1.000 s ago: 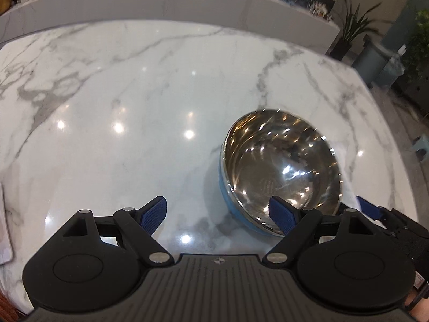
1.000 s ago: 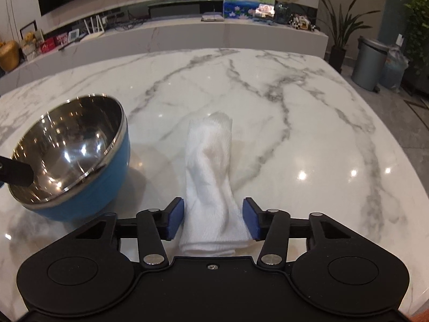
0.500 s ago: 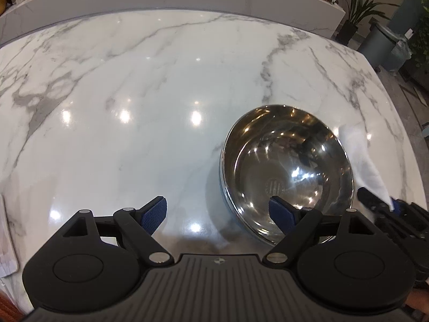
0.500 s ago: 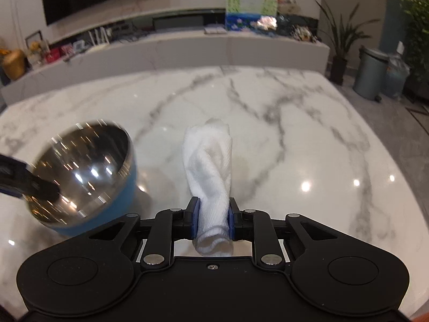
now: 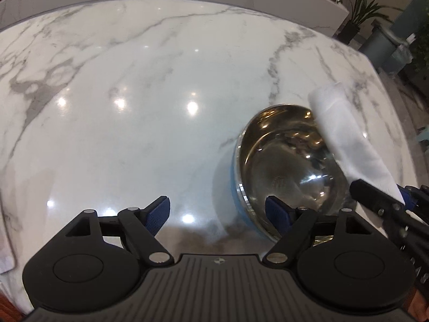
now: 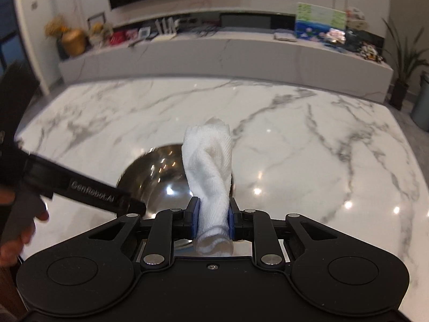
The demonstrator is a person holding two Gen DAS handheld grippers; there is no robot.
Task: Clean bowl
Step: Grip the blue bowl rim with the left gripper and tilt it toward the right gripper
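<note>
Steel-lined and blue on the outside, the bowl (image 5: 288, 171) sits on the marble table (image 5: 134, 86), tipped so its open mouth faces partly toward me. From my left gripper (image 5: 218, 213) it lies ahead and to the right: the right blue pad (image 5: 276, 212) sits at the near rim, whether touching it I cannot tell, while the left pad is over bare marble. Those jaws stand wide but have just been closing a little, and they hold nothing; the bowl's near rim shows just inside the right pad.

My right gripper (image 6: 213, 216) is clenched on a rolled white towel (image 6: 210, 171); its jaws have just been closing, and the roll is pinched between the pads near its lower end. The roll's long axis runs forward along the fingers, its free end reaching over the bowl's far rim as seen from the right wrist. From the left wrist view the towel (image 5: 346, 139) hangs above the bowl's right side, clear of the steel as far as I can judge.

So the bowl is straight below and ahead of the towel hand, and the left gripper is the nearer one to the rim. I judge the coming move needs the left pads to settle on that near rim to steady the bowl, then the towel tip lowered into the hollow. With the bowl tilted and unheld, a push from the towel could skid or rock it on the polished marble.
</note>
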